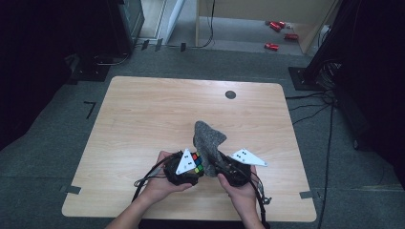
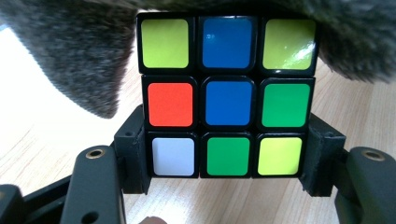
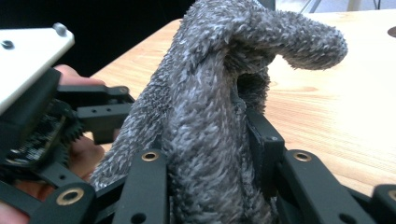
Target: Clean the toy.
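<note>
**High view: a puzzle cube and a grey cloth held close together over the near table edge**

High view shows both hands low over the near part of the pale wooden table (image 1: 143, 114). The left gripper (image 1: 193, 164) has its jaws closed against two opposite sides of a black-framed puzzle cube with coloured square stickers (image 2: 228, 95); in the left gripper view the facing side has a blue centre, with yellow-green, red, green and white squares around it. The right gripper (image 1: 220, 164) pinches a fuzzy dark grey cloth (image 3: 210, 107) tightly between its jaws, and the cloth stands up in a folded peak. The cloth hangs just above and beside the cube, its edge overlapping the cube's top. A small dark round disc (image 1: 230, 94) lies near the table's far edge.
</note>
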Motion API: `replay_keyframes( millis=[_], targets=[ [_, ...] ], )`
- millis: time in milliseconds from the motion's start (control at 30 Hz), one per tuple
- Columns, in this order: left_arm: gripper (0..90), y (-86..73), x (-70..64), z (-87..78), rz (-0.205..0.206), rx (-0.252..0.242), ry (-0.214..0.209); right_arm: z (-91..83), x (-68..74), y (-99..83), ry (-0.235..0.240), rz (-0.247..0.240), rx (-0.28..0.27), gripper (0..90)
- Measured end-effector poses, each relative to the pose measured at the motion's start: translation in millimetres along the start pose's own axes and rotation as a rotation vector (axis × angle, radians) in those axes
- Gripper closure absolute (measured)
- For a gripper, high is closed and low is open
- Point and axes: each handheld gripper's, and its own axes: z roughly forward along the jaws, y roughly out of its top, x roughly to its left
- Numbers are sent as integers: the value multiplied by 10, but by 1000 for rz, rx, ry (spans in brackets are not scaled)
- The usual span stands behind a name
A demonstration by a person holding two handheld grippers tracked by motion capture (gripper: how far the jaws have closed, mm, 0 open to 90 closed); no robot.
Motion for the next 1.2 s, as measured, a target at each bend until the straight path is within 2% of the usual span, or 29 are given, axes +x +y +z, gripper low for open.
replay_keyframes(
  millis=[100, 200, 367, 467, 700, 900, 1000, 1033, 1067, 1200],
  targets=[
    [350, -6, 31, -16, -9, -6, 5, -6, -4, 1, -2, 2, 3, 655],
    [350, -12, 38, -20, -11, -5, 4, -11, 53, 14, -6, -23, 1, 656],
    [350, -20, -6, 13, -5, 5, -8, -2, 131, 29, 21, -34, -5, 654],
    [350, -17, -23, 30, 1, 12, -4, 7, 122, 23, 24, -35, -3, 652],
    [350, -14, 24, -8, -3, 3, 7, 9, -1, -5, 19, 21, 3, 654],
    [350, -17, 13, 1, -14, -4, -6, -3, 59, 23, 34, 22, 3, 656],
    [350, -8, -44, 23, 7, 0, -12, -5, 80, 38, 54, 24, -1, 653],
    [350, -6, -55, 29, 8, 0, -13, -3, 70, 36, 57, 31, -1, 653],
    [350, -5, -48, 23, 11, 1, -11, 0, 19, 25, 66, 63, -2, 652],
    [350, 0, -15, -2, 3, -10, -5, -1, -43, 8, 47, 86, 0, 653]
  ],
)
